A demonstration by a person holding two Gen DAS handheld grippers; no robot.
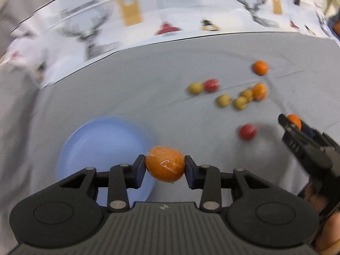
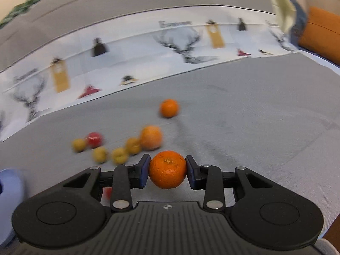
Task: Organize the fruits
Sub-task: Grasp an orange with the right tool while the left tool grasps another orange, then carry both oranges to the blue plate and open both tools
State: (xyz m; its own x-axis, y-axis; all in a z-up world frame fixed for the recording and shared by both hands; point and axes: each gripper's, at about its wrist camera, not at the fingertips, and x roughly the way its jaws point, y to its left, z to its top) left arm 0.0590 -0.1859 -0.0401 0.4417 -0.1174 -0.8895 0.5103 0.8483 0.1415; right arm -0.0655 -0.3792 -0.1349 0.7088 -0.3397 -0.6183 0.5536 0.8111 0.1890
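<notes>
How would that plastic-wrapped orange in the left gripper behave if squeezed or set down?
The wrapped orange looks glossy, so the left gripper may find it slippery. It is round, so it would probably roll on the grey cloth.

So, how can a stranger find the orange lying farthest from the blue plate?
Start at the grey cloth and find the cluster of small yellow fruits. Beyond it, toward the deer-print paper, one orange lies alone, touching nothing.
</notes>
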